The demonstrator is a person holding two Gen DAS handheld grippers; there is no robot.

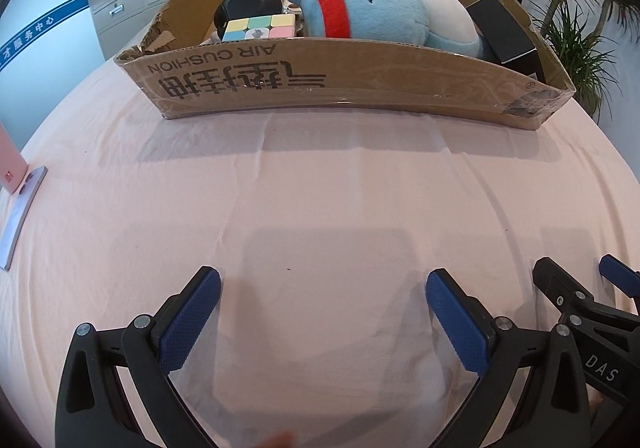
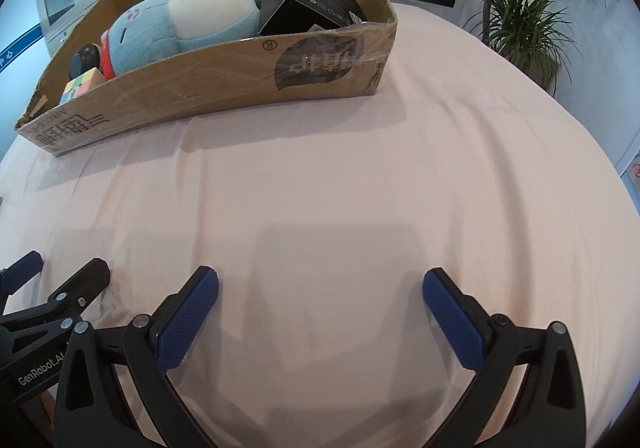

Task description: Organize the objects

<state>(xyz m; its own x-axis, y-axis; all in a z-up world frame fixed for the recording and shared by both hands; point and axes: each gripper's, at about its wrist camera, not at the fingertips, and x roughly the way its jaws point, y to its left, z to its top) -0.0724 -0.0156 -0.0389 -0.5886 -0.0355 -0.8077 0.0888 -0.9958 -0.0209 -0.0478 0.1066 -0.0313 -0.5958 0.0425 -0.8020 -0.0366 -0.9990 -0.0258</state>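
A shallow cardboard box [image 1: 352, 84] sits at the far side of a pink cloth [image 1: 320, 188], holding a blue plush [image 1: 380, 12], a pastel cube [image 1: 260, 28], a round black object [image 1: 248, 2] and a black carton [image 2: 308, 0]. Both the left gripper [image 1: 323, 280] and right gripper [image 2: 320, 280] hover near the cloth's front, well apart from the box, jaws spread wide and holding nothing.

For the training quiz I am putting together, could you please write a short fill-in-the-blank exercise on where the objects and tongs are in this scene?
1. The blue plush toy lies inside the ____ box.
2. Both the left tongs and the right tongs are ____, holding nothing.
3. The pastel puzzle cube sits at the box's ____ end in the left wrist view.
4. The tablecloth is ____ in colour.

Missing words: cardboard; open; left; pink
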